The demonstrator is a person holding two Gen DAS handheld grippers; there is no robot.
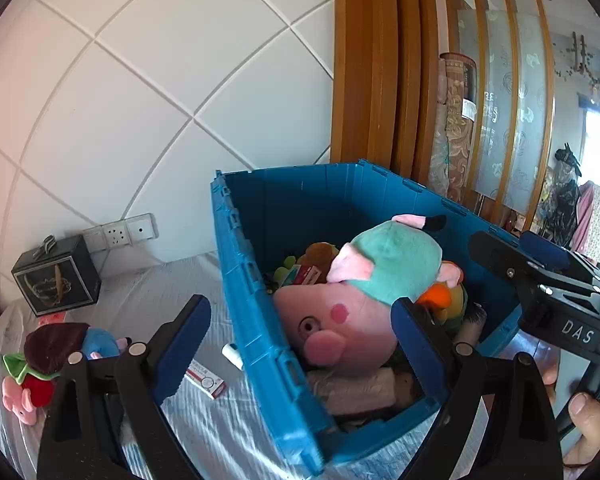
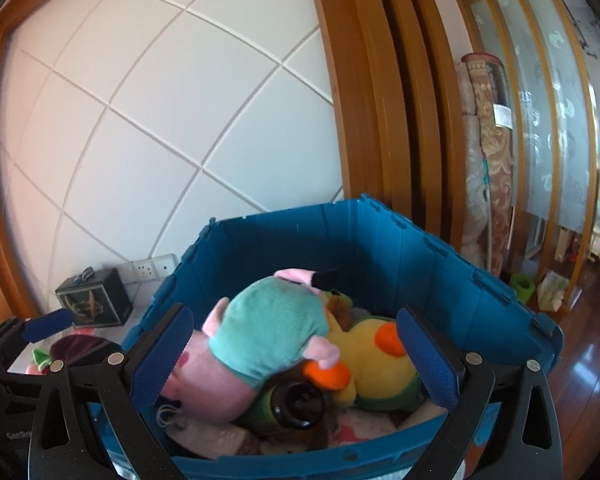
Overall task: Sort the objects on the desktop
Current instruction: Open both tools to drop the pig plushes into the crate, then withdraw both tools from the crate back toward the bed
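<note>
Blue plastic walled the crate (image 1: 260, 300) that stood on the cloth-covered tabletop (image 1: 204, 432), already piled with soft things: a pink pig plush (image 2: 260, 344) in a teal dress lay on top, a yellow duck plush (image 2: 380, 364) beside it, a dark green bottle (image 2: 292, 404) wedged under them. Both tongs stood wide apart and held nothing; the left tongs (image 1: 300, 344) straddled the crate's near left wall, the right tongs (image 2: 300, 360) framed the pig from the near side.

The sorting looked partly done. Loose things remained on the cloth: a small red-and-white box (image 1: 206, 380) and a white tube (image 1: 233, 354) just beside the crate's left wall, a heap of small plush toys (image 1: 56, 356) toward the left edge, a black gift box (image 1: 56, 276) at the far edge by the wall.

The step in hand seemed a pause between loads. Next, probably, the left tongs would swing left off the crate and drop to the flat box, which called for a low, level approach to pinch its thin edges against the slippery cloth.
</note>
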